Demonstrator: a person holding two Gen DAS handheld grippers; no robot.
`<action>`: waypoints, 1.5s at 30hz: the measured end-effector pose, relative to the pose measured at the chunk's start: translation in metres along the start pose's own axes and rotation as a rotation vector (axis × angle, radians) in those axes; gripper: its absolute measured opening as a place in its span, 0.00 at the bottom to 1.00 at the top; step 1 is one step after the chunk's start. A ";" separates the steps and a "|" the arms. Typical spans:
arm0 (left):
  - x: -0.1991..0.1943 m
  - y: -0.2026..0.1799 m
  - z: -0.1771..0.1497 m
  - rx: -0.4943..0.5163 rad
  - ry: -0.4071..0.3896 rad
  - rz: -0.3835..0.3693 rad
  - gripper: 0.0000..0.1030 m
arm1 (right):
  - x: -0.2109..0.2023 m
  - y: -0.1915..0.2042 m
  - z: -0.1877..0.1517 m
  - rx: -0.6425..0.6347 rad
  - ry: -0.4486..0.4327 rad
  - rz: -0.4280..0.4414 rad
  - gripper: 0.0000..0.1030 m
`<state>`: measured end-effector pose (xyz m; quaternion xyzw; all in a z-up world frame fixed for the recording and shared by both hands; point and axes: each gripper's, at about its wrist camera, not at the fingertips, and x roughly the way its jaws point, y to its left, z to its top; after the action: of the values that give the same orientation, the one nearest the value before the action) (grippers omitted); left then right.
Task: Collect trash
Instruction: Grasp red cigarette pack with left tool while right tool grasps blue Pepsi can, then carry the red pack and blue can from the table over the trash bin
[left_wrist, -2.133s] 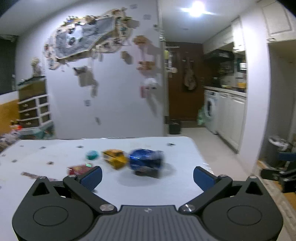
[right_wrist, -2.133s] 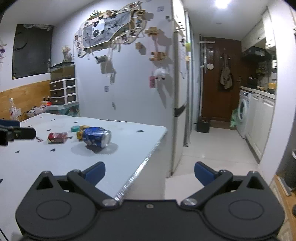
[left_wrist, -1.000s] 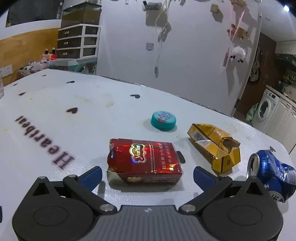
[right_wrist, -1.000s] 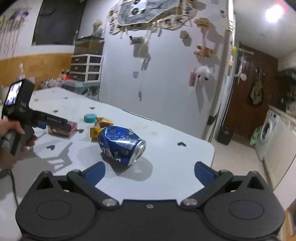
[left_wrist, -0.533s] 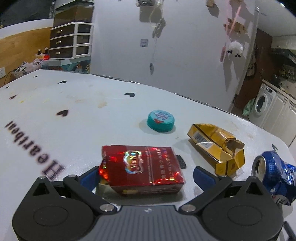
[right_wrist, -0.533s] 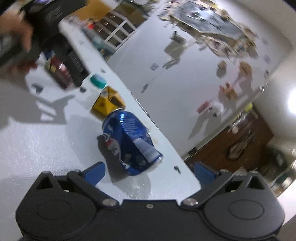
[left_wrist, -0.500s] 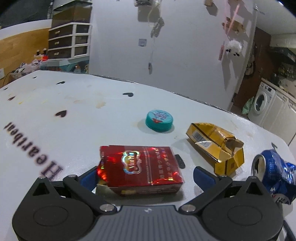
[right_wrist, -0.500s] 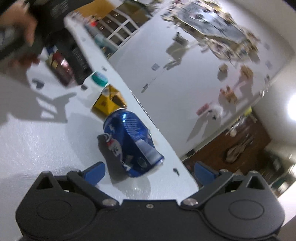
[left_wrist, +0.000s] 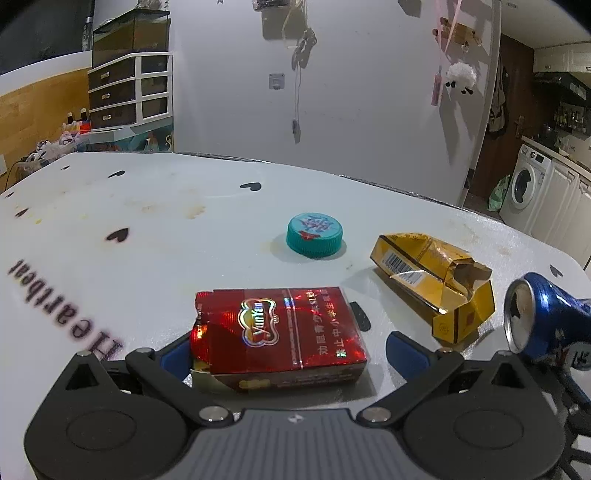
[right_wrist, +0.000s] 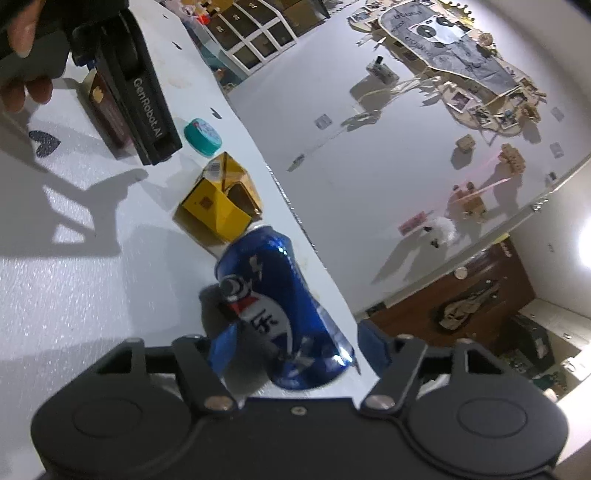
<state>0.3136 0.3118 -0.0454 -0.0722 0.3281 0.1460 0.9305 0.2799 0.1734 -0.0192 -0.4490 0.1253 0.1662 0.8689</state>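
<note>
Close in, left tool (left_wrist: 286, 350) sits low on the white desk (left_wrist: 147, 258), fingers spread wide, straddling the red cigarette pack (left_wrist: 279, 334). Left pad looks to be touching the pack's torn end; right pad stands clear of it. Not yet gripping. Pack lies flat, long side across the gap, so a squeeze would likely take it end to end.

Right tool (right_wrist: 295, 345) likewise spread, canted steeply, its fingers either side of the crushed blue can (right_wrist: 273, 306). Can lies on its side near the desk edge, open end toward the left tool. The tilt probably lets the fingers bracket the can across its dented body. Contact with the pads: cannot tell.

Next out: yellow carton (left_wrist: 436, 284), torn open, lying between pack and can, just beside the can.

Beyond that: teal bottle cap (left_wrist: 314, 234), flat on the desk, apart from the rest.

Judgement: both hands poised for a simultaneous grab; carton and cap left for later. No bin in view.

Far: white wall, drawer unit (left_wrist: 129, 92), washing machine (left_wrist: 526, 194).
</note>
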 end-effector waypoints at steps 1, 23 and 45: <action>0.000 -0.001 0.000 0.001 0.000 0.001 1.00 | 0.001 0.001 0.000 -0.007 -0.006 0.006 0.64; -0.012 0.000 0.001 0.039 -0.071 -0.027 0.84 | -0.015 -0.029 0.024 0.104 0.033 0.139 0.30; -0.054 -0.047 -0.029 0.171 -0.083 -0.273 0.84 | -0.090 -0.061 -0.040 0.671 0.109 0.531 0.33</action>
<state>0.2721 0.2484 -0.0319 -0.0306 0.2878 -0.0075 0.9572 0.2195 0.0914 0.0369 -0.1018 0.3294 0.3101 0.8860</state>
